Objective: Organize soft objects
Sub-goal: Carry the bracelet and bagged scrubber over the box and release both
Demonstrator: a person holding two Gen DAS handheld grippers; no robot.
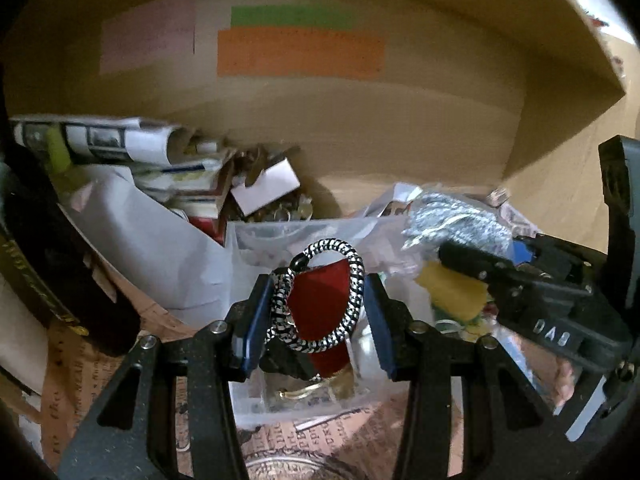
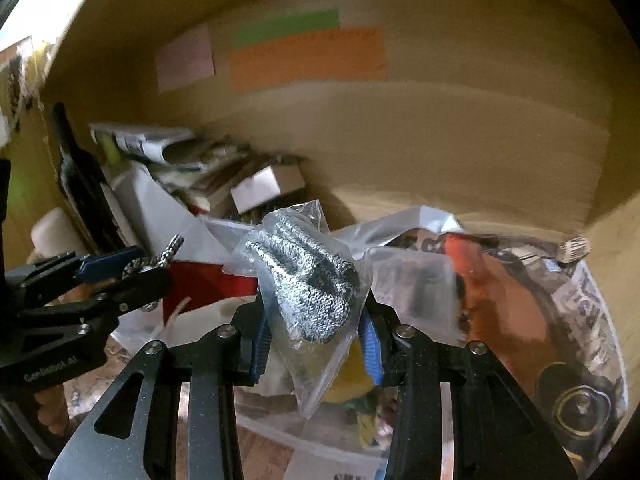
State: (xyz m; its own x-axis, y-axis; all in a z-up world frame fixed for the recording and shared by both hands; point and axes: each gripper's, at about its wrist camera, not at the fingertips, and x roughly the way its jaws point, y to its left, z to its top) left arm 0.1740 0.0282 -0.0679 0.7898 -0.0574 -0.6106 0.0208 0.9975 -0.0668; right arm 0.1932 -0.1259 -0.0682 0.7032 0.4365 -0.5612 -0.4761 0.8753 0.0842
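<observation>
My left gripper (image 1: 318, 312) is shut on a black-and-white braided cord loop (image 1: 320, 300) and holds it above a clear plastic bag with a red piece (image 1: 320, 292) inside. The left gripper also shows at the left of the right wrist view (image 2: 148, 268) with the cord end sticking out. My right gripper (image 2: 316, 336) is shut on a grey knitted glove in a clear plastic bag (image 2: 308, 280). It shows at the right of the left wrist view (image 1: 472, 256), with the bagged glove (image 1: 452, 220) in front of it.
Both grippers are inside a cardboard box (image 1: 360, 140) with coloured paper labels on its back wall. Rolled papers and small boxes (image 1: 140, 148) pile at the back left. A dark bottle (image 2: 80, 184) stands left. A bag with an orange object (image 2: 500, 300) lies right.
</observation>
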